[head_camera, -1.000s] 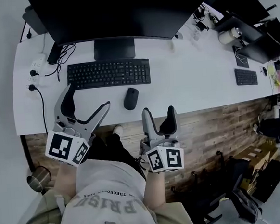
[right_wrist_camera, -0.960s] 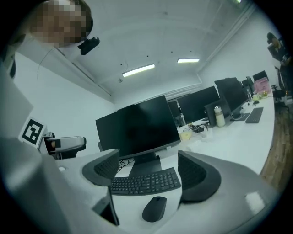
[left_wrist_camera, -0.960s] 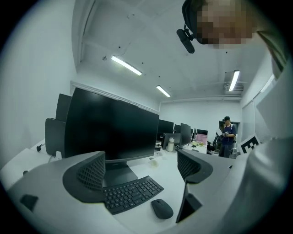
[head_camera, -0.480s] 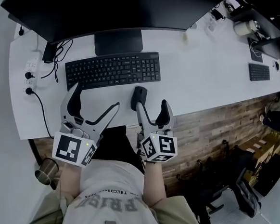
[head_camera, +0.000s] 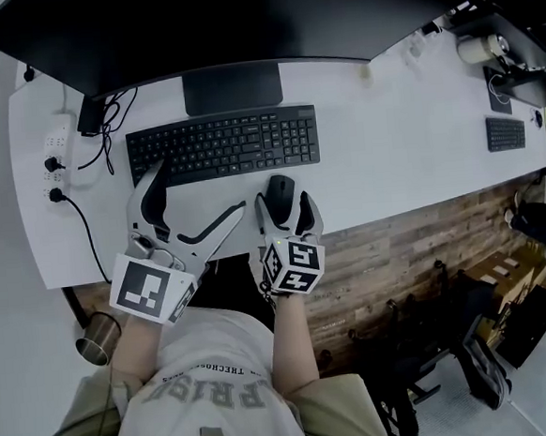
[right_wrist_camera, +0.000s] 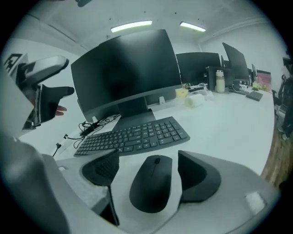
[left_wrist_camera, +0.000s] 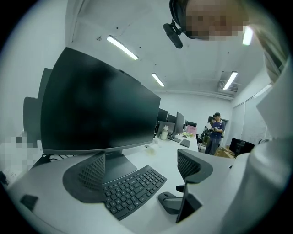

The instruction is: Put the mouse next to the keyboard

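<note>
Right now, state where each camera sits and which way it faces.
Head view: on the person's head, looking steeply down at the desk; left claw, right claw and shirt show.
Left gripper view: on the left claw, facing the monitor over the keyboard; its open jaws show.
Right gripper view: on the right claw, facing the mouse between its open jaws.
Shared: keyboard and mouse appear in all three.

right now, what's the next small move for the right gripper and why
Probably shut the right gripper on the mouse: its jaws straddle it with a gap on either side, so nothing is gripped yet, and the mouse lies in front of the keyboard, not beside it.
</note>
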`<state>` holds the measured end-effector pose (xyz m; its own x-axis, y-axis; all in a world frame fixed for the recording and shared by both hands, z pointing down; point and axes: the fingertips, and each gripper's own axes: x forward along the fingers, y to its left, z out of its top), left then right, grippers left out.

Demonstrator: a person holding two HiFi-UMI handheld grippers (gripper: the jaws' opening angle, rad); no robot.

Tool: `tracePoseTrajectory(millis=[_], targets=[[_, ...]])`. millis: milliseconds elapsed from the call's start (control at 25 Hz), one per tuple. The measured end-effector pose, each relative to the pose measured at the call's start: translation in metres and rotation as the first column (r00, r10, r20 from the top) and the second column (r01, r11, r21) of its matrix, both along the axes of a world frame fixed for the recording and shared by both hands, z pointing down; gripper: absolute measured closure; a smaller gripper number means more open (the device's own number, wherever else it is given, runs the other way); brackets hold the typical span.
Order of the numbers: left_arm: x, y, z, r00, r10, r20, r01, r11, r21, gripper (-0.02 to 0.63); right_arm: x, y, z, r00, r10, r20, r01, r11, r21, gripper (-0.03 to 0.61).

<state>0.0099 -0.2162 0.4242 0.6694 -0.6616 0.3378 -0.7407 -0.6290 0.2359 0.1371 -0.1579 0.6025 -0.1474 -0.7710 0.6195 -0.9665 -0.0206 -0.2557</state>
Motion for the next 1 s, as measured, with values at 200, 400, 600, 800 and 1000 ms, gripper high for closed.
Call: tracePoseTrajectory(millis=[200, 400, 600, 800, 1000], targets=[[0.002, -0.009, 0.002, 0.999, 0.033, 0.000, -0.033, 0.999, -0.008, 0.144, 0.000, 0.004, 0.027, 0.997, 0.012, -0.072, -0.020, 0.994, -0.111, 0.187], [0.001, -0.018, 0.005, 0.999, 0.052, 0.002, -0.052, 0.999, -0.014, 0.144, -0.001, 0.009, 0.047, 0.996, 0.015, -0.086, -0.032, 0.979, -0.203, 0.187], [0.002, -0.025, 0.006, 0.998, 0.070, 0.001, -0.070, 0.997, -0.017, 0.144, 0.001, 0.009, 0.053, 0.990, 0.000, -0.143, -0.033, 0.972, -0.231, 0.192], [0.005, -0.028, 0.007, 0.996, 0.089, 0.002, -0.089, 0.996, -0.018, 0.144, 0.004, 0.009, 0.052, 0.986, 0.021, -0.167, -0.059, 0.973, -0.223, 0.241], [0.007, -0.032, 0.010, 0.995, 0.105, 0.003, -0.105, 0.994, -0.024, 0.144, 0.004, 0.009, 0.052, 0.985, 0.039, -0.167, -0.079, 0.968, -0.236, 0.272]])
